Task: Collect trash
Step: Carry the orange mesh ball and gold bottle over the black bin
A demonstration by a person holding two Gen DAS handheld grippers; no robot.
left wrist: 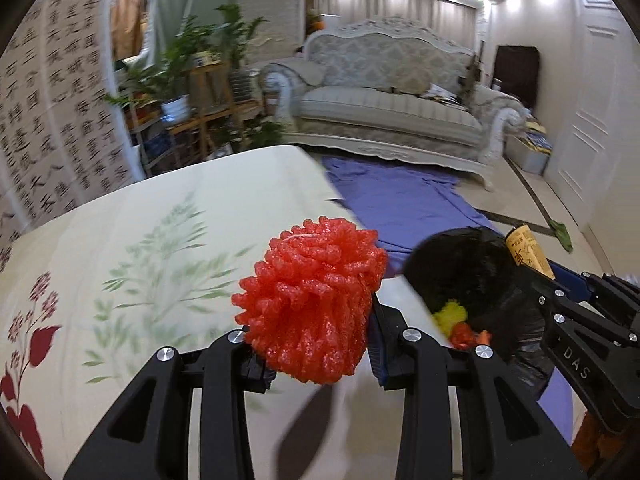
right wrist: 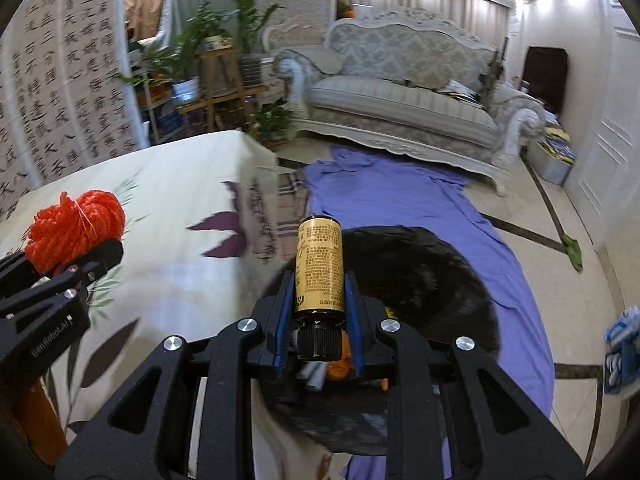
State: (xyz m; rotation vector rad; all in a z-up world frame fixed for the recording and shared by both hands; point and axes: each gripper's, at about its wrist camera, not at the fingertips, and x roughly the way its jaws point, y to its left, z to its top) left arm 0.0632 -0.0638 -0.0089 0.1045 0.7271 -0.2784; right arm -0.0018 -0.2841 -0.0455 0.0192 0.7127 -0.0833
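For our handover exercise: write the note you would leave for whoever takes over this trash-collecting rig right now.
Left tongs: shut on the red foam net, above the tablecloth.
Right tongs: shut on the yellow bottle, cap toward the camera, above the black trash bag.
Done: some yellow and orange scraps lie in the bag.
Left: drop the bottle in, then the net, probably.
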